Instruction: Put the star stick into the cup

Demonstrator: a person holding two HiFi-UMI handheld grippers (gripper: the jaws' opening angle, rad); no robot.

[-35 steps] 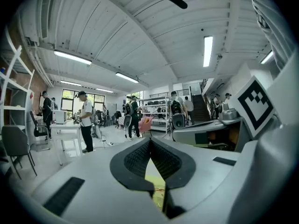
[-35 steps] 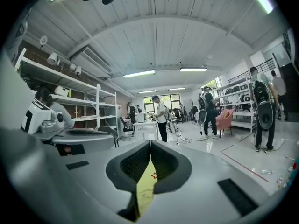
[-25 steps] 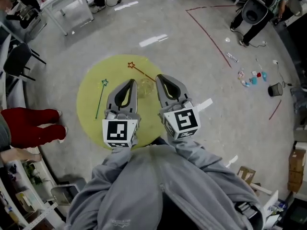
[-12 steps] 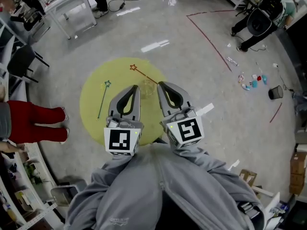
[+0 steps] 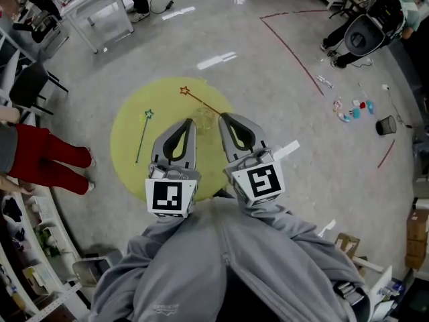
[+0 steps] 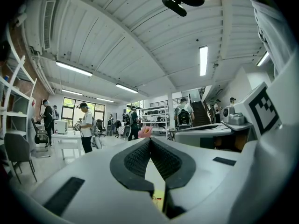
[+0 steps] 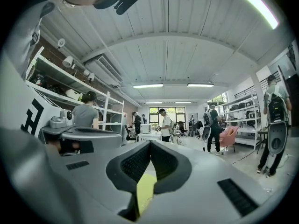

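In the head view a round yellow table (image 5: pixel 124 159) lies below me. On it a green star stick (image 5: pixel 142 137) lies at the left. A red star stick (image 5: pixel 199 101) lies at the far side, its star pointing up-left. A clear cup (image 5: pixel 204 119) stands between the tips of my two grippers, partly hidden by them. My left gripper (image 5: pixel 191 123) and right gripper (image 5: pixel 222 118) hover side by side above the near half of the table, both shut and empty. In the left gripper view the left gripper (image 6: pixel 149 140) has its jaws closed, and so does the right gripper (image 7: pixel 150 143) in the right gripper view.
A person in red trousers (image 5: pixel 50 159) stands close to the table's left. A black chair (image 5: pixel 27 86) and a white table (image 5: pixel 94 9) are at the far left. Red floor tape (image 5: pixel 295 52), small bottles (image 5: pixel 352 109) and a black bin (image 5: pixel 385 125) lie to the right.
Both grippers have drawn back slightly toward my body and stay shut. The person in red trousers has shifted at the left. The star sticks and cup have not moved.
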